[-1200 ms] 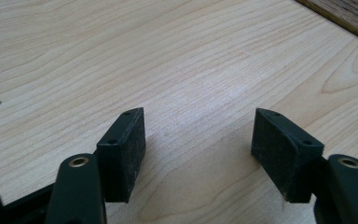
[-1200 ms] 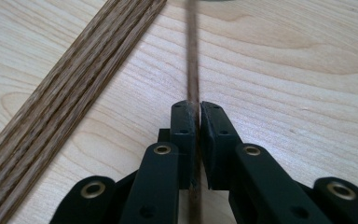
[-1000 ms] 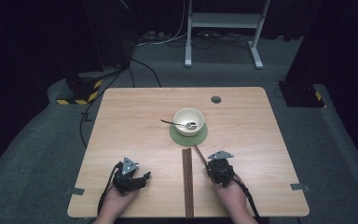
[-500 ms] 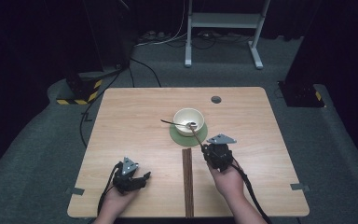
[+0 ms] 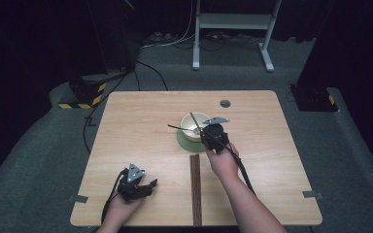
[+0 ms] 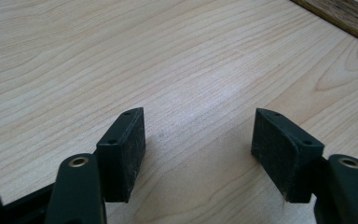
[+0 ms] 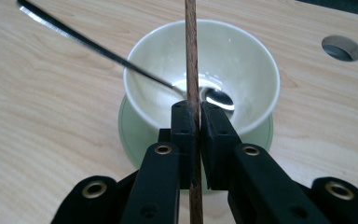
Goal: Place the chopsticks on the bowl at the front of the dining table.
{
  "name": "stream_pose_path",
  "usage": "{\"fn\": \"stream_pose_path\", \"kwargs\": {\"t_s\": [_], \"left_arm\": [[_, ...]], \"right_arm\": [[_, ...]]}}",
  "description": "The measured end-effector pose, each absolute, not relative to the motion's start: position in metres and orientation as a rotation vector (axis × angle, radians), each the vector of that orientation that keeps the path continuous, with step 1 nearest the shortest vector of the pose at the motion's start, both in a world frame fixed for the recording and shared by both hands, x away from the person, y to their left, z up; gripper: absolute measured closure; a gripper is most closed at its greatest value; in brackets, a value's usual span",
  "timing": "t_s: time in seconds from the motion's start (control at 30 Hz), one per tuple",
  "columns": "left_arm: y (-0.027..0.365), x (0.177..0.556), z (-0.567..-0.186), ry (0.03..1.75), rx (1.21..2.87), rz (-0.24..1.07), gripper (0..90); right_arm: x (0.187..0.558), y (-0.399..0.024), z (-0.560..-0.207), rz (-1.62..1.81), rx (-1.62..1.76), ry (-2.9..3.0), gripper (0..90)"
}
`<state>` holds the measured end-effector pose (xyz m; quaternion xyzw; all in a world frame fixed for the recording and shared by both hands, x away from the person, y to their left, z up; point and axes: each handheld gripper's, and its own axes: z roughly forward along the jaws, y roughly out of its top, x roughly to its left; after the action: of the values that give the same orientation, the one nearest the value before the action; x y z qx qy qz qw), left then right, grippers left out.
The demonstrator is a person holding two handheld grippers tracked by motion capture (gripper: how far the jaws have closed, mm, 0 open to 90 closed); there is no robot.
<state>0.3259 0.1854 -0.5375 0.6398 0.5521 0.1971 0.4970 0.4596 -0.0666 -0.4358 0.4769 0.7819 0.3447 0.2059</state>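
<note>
My right gripper (image 7: pixel 194 116) pinches a chopstick (image 7: pixel 191 56) over the bowl (image 7: pixel 242 70); it could pivot loose. Left gripper (image 6: pixel 198 144) jaws spread, idle.

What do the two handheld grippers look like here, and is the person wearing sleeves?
Both grippers, left gripper and right gripper, are black, each topped by a grey three-cornered plate and trailing a black cable. Their jaws carry flat black pads and brass-coloured rivets. The forearms are bare, no sleeves.

A light wooden desk (image 5: pixel 141 121) with a round hole (image 5: pixel 225 103) near its far edge is set on grey carpet (image 5: pixel 43 160). A white metal stand (image 5: pixel 233 22) and cables (image 5: pixel 175 41) are seen beyond, against darkness.
</note>
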Motion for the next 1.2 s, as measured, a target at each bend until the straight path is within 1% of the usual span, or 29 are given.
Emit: {"fn": "stream_pose_path", "kwargs": {"t_s": [0.07,0.23,0.3,0.5,0.87,1.2], "left_arm": [[0.185,0.326,-0.537,1.335,1.551,0.477,35.1],[0.185,0.326,-0.538,1.333,1.549,0.476,35.1],[0.184,0.326,-0.538,1.342,1.53,0.471,35.1],[0.185,0.326,-0.537,1.339,1.543,0.473,35.1],[0.184,0.326,-0.537,1.335,1.543,0.471,35.2],[0.185,0.326,-0.537,1.331,1.548,0.472,35.1]], "right_arm": [[0.464,-0.064,-0.435,0.945,1.334,2.181,84.1],[0.488,-0.052,-0.433,0.905,1.351,2.171,84.1],[0.492,-0.05,-0.432,0.901,1.354,2.173,84.1],[0.511,-0.041,-0.432,0.864,1.381,2.187,84.1],[0.519,-0.035,-0.43,0.847,1.388,2.189,84.0],[0.525,-0.028,-0.437,0.83,1.411,2.214,83.9]]}}
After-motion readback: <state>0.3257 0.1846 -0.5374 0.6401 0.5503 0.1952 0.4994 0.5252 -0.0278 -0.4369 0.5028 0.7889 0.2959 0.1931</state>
